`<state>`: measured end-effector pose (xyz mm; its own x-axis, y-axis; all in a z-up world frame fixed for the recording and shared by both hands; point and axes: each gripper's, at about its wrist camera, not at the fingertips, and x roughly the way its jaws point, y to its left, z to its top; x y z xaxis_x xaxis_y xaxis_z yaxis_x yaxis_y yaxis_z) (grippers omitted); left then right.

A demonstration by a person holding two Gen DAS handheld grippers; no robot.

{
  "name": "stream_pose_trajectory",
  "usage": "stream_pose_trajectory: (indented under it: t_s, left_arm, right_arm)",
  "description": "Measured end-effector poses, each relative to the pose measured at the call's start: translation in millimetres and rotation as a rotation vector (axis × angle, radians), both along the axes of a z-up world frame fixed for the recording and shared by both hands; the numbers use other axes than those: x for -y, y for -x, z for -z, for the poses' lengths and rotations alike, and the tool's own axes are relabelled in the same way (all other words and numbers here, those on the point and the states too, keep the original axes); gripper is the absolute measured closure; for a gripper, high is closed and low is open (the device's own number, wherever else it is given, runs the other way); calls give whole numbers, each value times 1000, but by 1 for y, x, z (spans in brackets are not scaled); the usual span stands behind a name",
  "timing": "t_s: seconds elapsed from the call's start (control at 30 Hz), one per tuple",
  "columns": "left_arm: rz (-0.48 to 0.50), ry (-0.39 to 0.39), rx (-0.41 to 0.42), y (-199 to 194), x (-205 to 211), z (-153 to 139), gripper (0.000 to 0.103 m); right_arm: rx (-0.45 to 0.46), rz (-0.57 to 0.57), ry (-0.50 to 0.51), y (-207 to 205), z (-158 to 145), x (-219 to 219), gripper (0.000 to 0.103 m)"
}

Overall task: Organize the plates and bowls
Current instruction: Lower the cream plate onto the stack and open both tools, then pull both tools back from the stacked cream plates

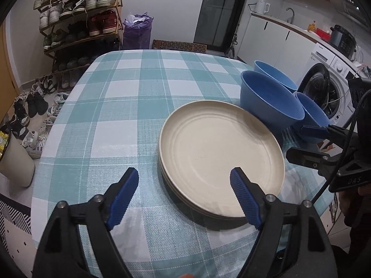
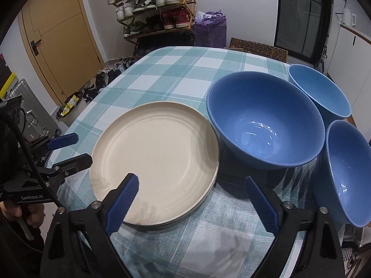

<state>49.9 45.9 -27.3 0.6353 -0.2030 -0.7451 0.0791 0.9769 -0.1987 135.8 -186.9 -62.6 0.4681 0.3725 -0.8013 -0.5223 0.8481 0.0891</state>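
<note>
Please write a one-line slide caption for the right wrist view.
Open right gripper above stacked cream plates beside three blue bowls on checked tablecloth.

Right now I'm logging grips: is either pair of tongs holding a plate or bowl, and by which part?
Nothing is held. The left tongs and right tongs both stand open above the cream plate stack, touching nothing.

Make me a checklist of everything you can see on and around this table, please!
Surface: checked tablecloth, teal and white.
Job's things: cream plates stacked; three blue bowls beside them, not nested.
Clutter: nothing seen on the table.
Grippers: left gripper open, one finger over the plates; right gripper open, empty.
Cables: black cable on the right gripper.
Surroundings: shoe rack, washing machine, door.
</note>
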Motion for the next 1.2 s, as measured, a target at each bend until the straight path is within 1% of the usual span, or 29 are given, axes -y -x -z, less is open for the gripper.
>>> stream_pose_trajectory:
  t_s: [0.03,0.07,0.1,0.17,0.23,0.43,0.7,1.03,1.2]
  left_arm:
    - [2,7,3,0,0,-1,17]
    - [4,14,7,1,1,-1,11]
    - [3,15,11,0,1,-2,0]
    - [-2,24,39,3,1,-7,0]
    - [5,27,47,4,1,-10,0]
    - [9,29,55,5,5,-13,0]
    - [11,10,64,6,15,-17,0]
    - [48,-7,80,-7,37,-28,0]
    - [67,5,103,-14,45,-40,0]
  right_arm:
    - [1,-3,-5,1,-1,0,2]
    - [6,-8,-7,3,-3,0,1]
    - [15,-9,-5,6,-5,0,1]
    - [29,-13,-8,9,-8,2,1]
    - [37,-12,-15,12,-12,4,1]
    - [60,2,-38,17,-22,18,1]
    - [84,12,-76,27,-32,37,1]
    - [115,40,-128,32,-47,63,1]
    - [138,64,-141,32,-59,78,1]
